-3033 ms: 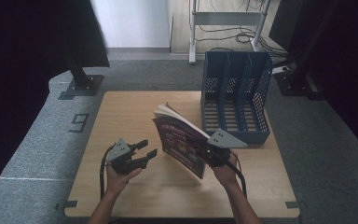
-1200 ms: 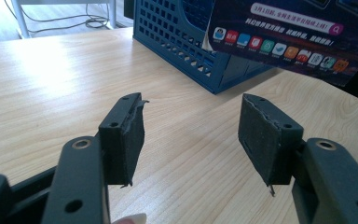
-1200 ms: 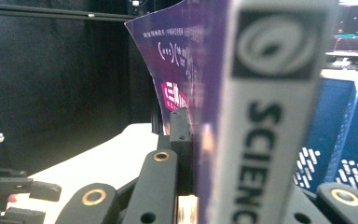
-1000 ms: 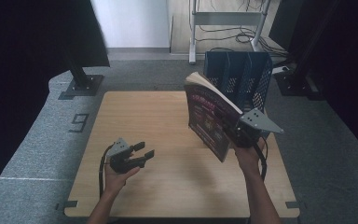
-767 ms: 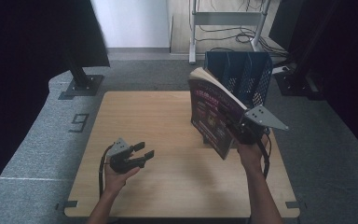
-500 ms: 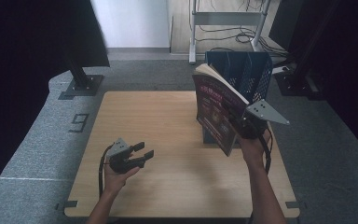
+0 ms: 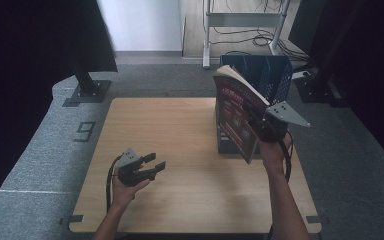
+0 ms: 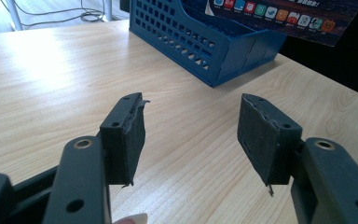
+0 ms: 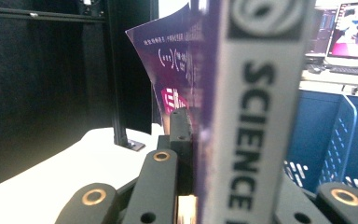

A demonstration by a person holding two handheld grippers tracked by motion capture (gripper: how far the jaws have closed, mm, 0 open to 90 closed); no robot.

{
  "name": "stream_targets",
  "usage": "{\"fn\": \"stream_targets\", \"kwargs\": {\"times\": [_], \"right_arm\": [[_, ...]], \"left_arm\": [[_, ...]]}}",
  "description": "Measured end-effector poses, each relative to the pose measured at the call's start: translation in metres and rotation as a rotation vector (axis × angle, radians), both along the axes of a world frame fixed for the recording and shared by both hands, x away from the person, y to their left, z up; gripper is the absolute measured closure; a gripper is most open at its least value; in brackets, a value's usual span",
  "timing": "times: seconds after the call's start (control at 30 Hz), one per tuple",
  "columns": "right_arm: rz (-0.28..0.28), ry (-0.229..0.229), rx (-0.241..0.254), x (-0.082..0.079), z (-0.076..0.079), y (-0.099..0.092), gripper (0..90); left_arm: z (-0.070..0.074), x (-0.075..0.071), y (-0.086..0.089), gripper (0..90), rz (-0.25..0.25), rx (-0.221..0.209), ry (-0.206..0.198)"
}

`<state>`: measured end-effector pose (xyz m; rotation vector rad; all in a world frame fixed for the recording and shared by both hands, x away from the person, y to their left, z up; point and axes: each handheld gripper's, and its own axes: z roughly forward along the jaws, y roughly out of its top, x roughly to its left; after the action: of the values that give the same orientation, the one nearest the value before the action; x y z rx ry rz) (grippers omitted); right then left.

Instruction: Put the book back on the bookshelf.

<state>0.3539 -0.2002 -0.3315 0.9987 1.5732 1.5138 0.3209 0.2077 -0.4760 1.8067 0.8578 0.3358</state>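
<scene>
Fingers of the left gripper (image 7: pixel 152 166) stood wide apart with nothing between them, low over the bare front-left of the worktop (image 7: pixel 180 130); in the left gripper view the two worn pads (image 8: pixel 127 135) framed only wood grain, with the blue file rack (image 8: pixel 205 46) farther off. Toward the right, the magazine (image 7: pixel 236 112) was lifted clear of the worktop and stood nearly upright, just in front of the file rack and over its near edge. At the far right, the right gripper (image 7: pixel 260 127) was clamped on the magazine near its spine, the jaws pressed tight against the thin stack of pages. In the right gripper view the spine (image 9: pixel 256 116) rose straight from between the fingers, and the front cover (image 9: pixel 172 60) curled away to one side.

That curl suggested a light, floppy thing with a glossy, probably slippery cover; a grip out on the loose pages would likely let it fan open or droop. Holding close to the spine, where it is stiffest, looked the sound choice. Which slot of the rack it lined up with was hard to tell, since the magazine hid the dividers.
</scene>
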Motion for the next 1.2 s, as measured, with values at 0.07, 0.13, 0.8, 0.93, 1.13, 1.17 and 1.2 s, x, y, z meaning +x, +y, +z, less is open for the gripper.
{"fn": "stream_targets", "kwargs": {"times": [0.07,0.13,0.8,0.93,1.13,1.17,1.2], "right_arm": [[-0.004,0.002,0.001,0.001,0.0,0.0,81.7],[-0.014,0.006,0.008,0.004,-0.001,-0.003,81.7],[-0.082,0.029,0.008,0.028,-0.003,-0.011,81.7],[-0.097,0.028,0.015,0.035,-0.004,-0.012,81.6],[-0.113,0.038,0.026,0.048,-0.007,-0.009,81.7],[-0.117,0.041,0.027,0.05,-0.008,-0.008,81.6],[-0.12,0.042,0.026,0.052,-0.009,-0.007,81.6]], "left_arm": [[0.0,0.0,0.0,41.2,0.0,0.001,0.0],[0.0,0.0,0.0,41.3,0.0,0.001,-0.001],[-0.001,0.001,0.001,41.1,-0.008,0.002,0.009],[0.0,0.002,0.002,41.1,-0.007,0.001,0.011],[0.0,0.002,0.003,41.1,-0.008,0.003,0.009],[0.0,0.002,0.003,41.1,-0.008,0.004,0.008],[0.0,0.002,0.003,41.1,-0.009,0.002,0.009]]}}
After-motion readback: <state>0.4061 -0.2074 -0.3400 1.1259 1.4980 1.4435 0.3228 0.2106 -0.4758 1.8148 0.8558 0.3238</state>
